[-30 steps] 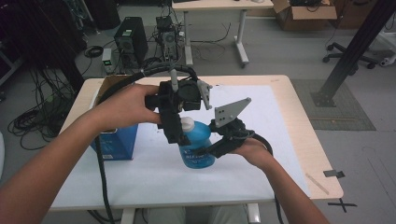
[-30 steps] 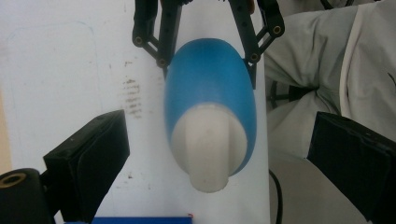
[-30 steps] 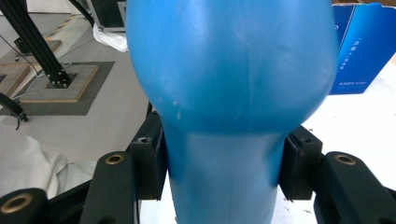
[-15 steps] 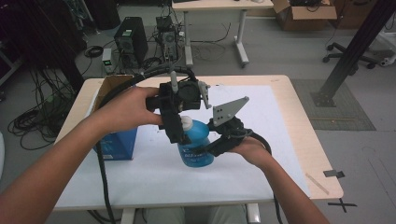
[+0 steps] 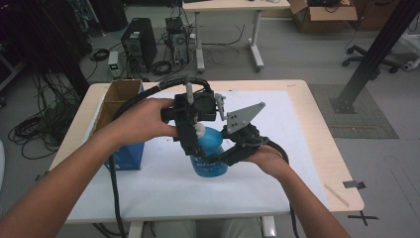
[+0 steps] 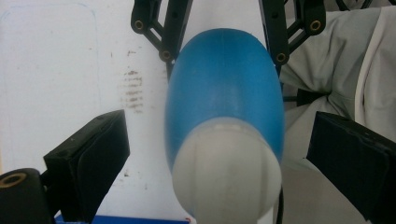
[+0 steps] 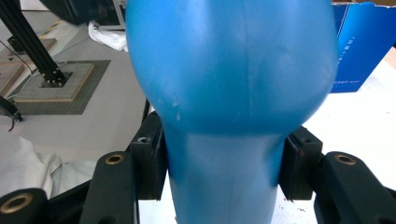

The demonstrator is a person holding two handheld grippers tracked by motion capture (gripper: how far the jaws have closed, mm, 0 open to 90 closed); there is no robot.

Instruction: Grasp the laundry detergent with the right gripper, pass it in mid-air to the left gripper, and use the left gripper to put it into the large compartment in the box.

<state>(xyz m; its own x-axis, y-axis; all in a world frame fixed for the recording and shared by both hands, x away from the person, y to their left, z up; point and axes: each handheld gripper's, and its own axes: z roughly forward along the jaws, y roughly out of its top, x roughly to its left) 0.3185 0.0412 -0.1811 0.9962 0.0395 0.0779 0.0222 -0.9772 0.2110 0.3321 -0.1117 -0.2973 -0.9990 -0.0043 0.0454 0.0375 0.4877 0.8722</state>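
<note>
The right gripper (image 7: pixel 224 175) clamps the blue bottle (image 5: pixel 210 156) upright on the table (image 5: pixel 307 99), and the left gripper (image 6: pixel 224 172) hangs spread around its white cap (image 6: pixel 227 175), which seems not yet grasped

bottles: 1 (image 5: pixel 210 153) | caps: 1 (image 5: pixel 199 130) | grippers: 2 — left (image 5: pixel 190 141), right (image 5: pixel 225 156) | boxes: 1 (image 5: pixel 121 124) | benches: 1 (image 5: pixel 297 148) | hands: 2 | cables: 2
</note>
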